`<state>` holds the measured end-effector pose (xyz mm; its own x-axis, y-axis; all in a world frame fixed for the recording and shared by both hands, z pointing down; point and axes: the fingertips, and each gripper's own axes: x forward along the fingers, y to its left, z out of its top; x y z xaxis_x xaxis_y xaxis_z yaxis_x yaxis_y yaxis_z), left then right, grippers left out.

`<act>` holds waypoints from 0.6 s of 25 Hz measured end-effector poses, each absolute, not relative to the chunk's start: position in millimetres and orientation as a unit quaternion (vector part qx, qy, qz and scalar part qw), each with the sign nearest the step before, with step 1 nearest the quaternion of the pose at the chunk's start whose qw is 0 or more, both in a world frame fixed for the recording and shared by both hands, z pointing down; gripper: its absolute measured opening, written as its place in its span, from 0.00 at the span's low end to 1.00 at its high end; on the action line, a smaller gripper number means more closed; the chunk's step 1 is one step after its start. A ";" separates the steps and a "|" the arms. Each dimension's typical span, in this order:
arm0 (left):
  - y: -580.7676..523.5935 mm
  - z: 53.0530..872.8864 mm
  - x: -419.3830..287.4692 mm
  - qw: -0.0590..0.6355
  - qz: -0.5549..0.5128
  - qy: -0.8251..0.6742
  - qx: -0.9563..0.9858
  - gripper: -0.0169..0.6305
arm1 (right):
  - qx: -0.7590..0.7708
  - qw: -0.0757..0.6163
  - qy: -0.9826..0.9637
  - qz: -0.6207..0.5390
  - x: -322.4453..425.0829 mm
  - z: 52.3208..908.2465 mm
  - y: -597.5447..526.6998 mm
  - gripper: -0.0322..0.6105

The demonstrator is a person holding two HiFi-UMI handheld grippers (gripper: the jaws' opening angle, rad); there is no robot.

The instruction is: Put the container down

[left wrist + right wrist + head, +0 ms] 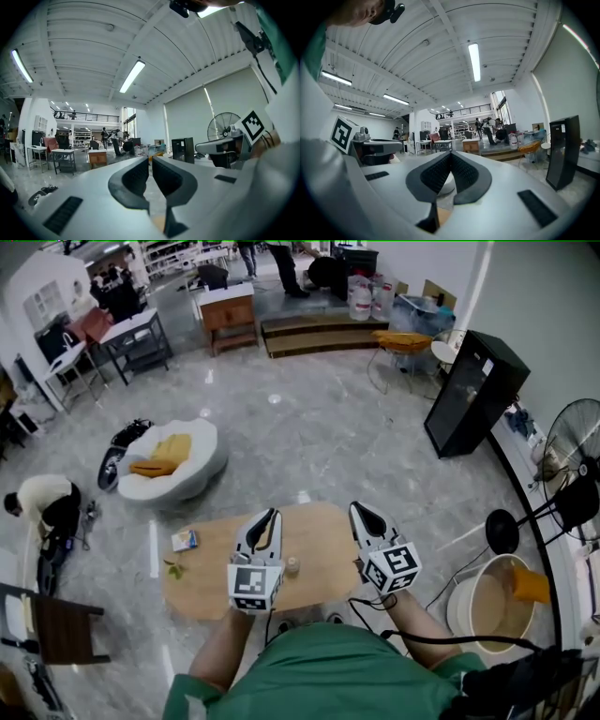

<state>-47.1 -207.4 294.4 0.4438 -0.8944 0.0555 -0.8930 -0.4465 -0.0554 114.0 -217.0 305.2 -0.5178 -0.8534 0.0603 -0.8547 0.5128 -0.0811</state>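
Observation:
A small clear container (pixel 292 565) with a pale lid stands upright on the oval wooden table (pixel 216 592), between my two grippers and apart from both. My left gripper (pixel 269 516) is held over the table to the container's left, shut with nothing in it. My right gripper (pixel 362 510) hovers over the table's right end, also shut and empty. In the left gripper view the jaws (pixel 150 161) meet at their tips and point out across the room; the container is hidden there. The right gripper view shows its jaws (pixel 451 157) pressed together the same way.
A small box (pixel 184 540) and a green leaf (pixel 174 569) lie on the table's left part. A white beanbag (pixel 173 460) sits beyond it, a black cabinet (pixel 473 390) and a fan (pixel 574 442) to the right, a tub (pixel 492 601) near right. A person (pixel 42 502) crouches at left.

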 end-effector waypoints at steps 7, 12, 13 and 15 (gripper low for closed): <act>-212.6 299.4 -50.4 0.004 -0.042 0.530 -0.847 0.09 | 0.485 0.015 -0.873 0.047 110.5 305.9 -223.2 0.08; -213.6 300.3 -53.8 0.001 -0.043 0.529 -0.848 0.09 | 0.483 0.018 -0.874 0.046 106.4 306.0 -224.4 0.08; -213.0 301.1 -53.4 0.000 -0.044 0.529 -0.848 0.09 | 0.483 0.019 -0.874 0.046 106.6 306.4 -223.7 0.08; -211.0 303.0 -52.3 -0.001 -0.044 0.528 -0.848 0.09 | 0.483 0.018 -0.874 0.045 107.4 307.0 -221.4 0.08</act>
<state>-52.3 -211.0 303.0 0.4381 -0.8957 0.0762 -0.8959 -0.4420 -0.0448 107.4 -221.4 307.0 -0.5327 -0.8430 0.0753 -0.8463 0.5293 -0.0607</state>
